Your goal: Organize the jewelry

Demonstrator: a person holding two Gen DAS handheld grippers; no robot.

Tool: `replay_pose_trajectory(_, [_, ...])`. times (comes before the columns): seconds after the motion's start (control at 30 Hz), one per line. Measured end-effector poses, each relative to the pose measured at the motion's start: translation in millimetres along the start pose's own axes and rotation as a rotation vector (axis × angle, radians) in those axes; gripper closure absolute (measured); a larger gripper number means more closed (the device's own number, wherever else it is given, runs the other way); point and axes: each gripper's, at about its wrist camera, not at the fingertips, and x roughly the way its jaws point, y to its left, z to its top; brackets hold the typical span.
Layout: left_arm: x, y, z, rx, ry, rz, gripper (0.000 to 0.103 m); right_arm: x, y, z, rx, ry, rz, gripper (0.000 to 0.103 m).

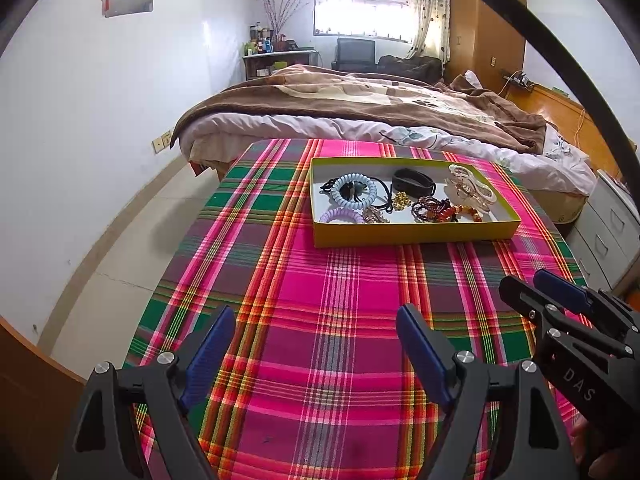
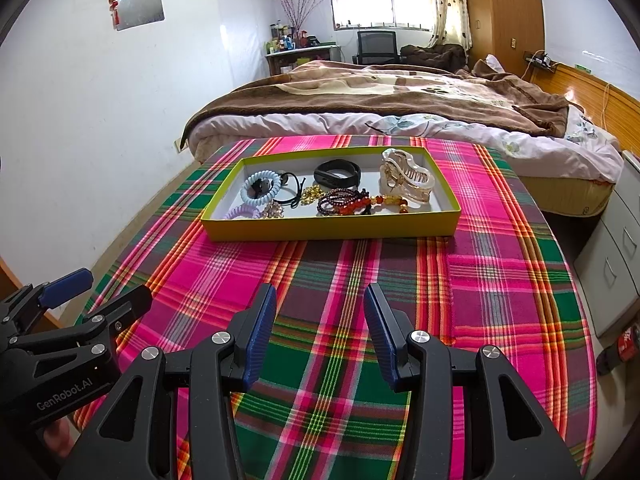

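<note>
A shallow yellow-green rectangular cardboard tray (image 2: pixel 332 229) lies on the worktop's pink-and-green plaid cloth (image 2: pixel 400 300), toward the far end near the bed (image 2: pixel 400 96) — its long axis running left to right across both views. Inside lie a pale blue spiral hair tie (image 2: pixel 260 189), a lilac spiral hair tie (image 2: pixel 243 213), a black wristband (image 2: pixel 337 172), dark red bead bracelets (image 2: pixel 344 200) and a clear plastic claw clip (image 2: pixel 408 178). The left tool (image 1: pixel 316 334) hangs wide and empty; the right tool (image 2: pixel 320 308) stands narrower, also empty — both well short of the tray.
</note>
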Motion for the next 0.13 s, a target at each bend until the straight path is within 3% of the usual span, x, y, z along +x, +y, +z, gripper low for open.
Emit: replay_pose_trajectory(0.13, [-0.4, 0.5, -0.4, 0.000, 0.003, -0.002, 0.021, 1.4, -1.4, -1.5, 0.001, 0.002, 0.000, 0.057])
